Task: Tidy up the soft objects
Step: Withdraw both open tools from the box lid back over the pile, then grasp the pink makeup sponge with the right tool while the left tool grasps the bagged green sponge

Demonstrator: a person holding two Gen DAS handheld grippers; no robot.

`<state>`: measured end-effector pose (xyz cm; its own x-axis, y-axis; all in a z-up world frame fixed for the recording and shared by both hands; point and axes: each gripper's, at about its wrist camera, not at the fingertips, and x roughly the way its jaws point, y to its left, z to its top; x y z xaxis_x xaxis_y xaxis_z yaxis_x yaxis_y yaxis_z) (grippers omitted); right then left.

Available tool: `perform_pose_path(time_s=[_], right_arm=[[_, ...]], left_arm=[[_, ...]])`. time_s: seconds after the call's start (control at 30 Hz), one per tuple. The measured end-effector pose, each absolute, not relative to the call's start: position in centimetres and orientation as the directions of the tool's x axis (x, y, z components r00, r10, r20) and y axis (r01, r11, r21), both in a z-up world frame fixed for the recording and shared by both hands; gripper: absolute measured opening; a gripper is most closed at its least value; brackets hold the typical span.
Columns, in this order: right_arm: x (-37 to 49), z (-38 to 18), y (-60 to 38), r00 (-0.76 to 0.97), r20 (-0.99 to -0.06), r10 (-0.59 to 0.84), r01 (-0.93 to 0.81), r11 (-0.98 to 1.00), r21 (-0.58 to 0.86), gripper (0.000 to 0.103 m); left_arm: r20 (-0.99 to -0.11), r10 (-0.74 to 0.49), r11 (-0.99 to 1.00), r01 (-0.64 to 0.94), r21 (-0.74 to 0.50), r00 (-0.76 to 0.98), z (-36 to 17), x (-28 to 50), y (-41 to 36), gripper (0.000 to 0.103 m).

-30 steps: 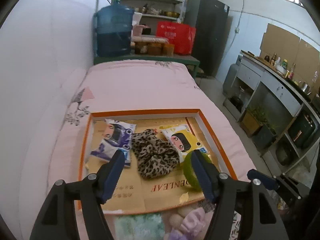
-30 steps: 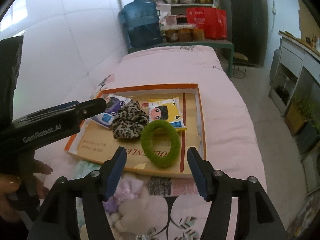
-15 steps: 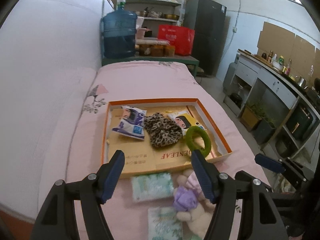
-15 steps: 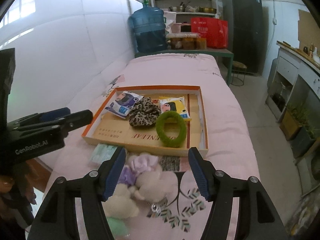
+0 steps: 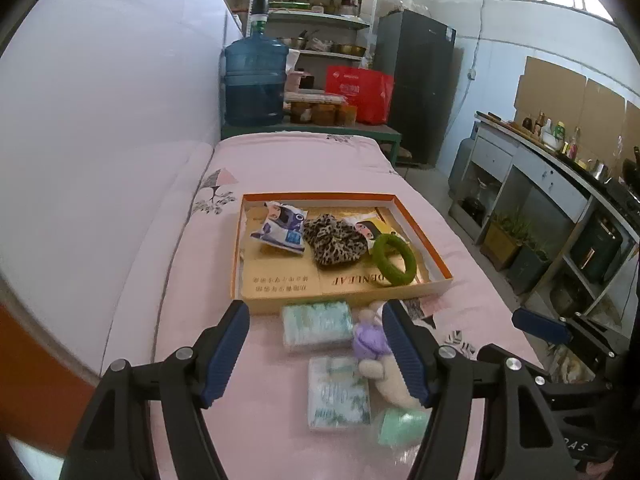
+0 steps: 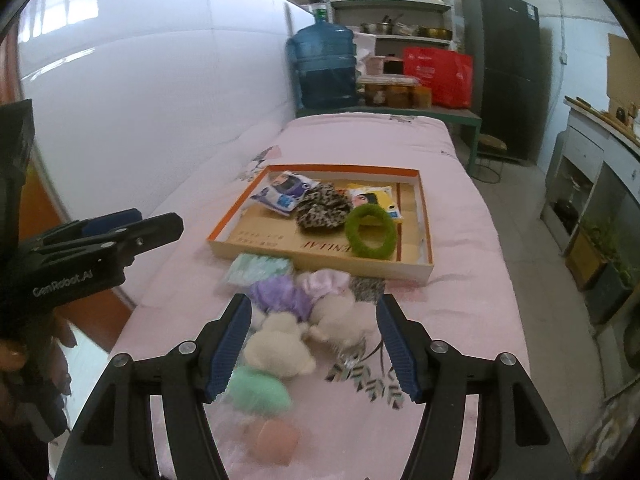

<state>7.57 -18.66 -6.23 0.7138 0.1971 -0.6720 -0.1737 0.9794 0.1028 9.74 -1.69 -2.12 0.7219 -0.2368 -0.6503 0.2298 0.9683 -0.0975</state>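
In shallow orange-rimmed cardboard tray [image 6: 424,236]: fuzzy green ring [image 6: 370,231], leopard-print scrunchie [image 6: 322,211], two packets | left out on pink bedcover [image 6: 460,296]: cream plush toy [image 6: 304,332], purple scrunchie [image 6: 282,298], pale-green tissue packs [image 5: 316,322] | left gripper [image 5: 316,350], right gripper [image 6: 314,342]: fingers wide, empty

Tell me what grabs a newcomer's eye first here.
The orange-rimmed box on the pink bed, holding a fuzzy green ring and a leopard scrunchie. In front of it lies a loose heap of plush toys and tissue packs. Behind, a big blue water jug stands by the wall.
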Motion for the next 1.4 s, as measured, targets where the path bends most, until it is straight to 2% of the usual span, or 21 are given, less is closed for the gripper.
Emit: perform_pose_path(time_s=[0.57,1.4], right_arm=[[1.5,-11.7,-16.8,0.641,-0.72,0.266,-0.302,0.95,0.082,0.067],[3.5,-17.2,-15.4,0.572,-0.77,0.283,-0.339,0.936,0.093,0.067]], left_arm=[[-0.629,-0.214,0.977,0.176,-0.123,0.747,-4.8,3.8,0.0,0.069],[-0.646,-0.217,0.976,0.163,-0.144,0.732,-9.5,2.3,-0.4,0.069]])
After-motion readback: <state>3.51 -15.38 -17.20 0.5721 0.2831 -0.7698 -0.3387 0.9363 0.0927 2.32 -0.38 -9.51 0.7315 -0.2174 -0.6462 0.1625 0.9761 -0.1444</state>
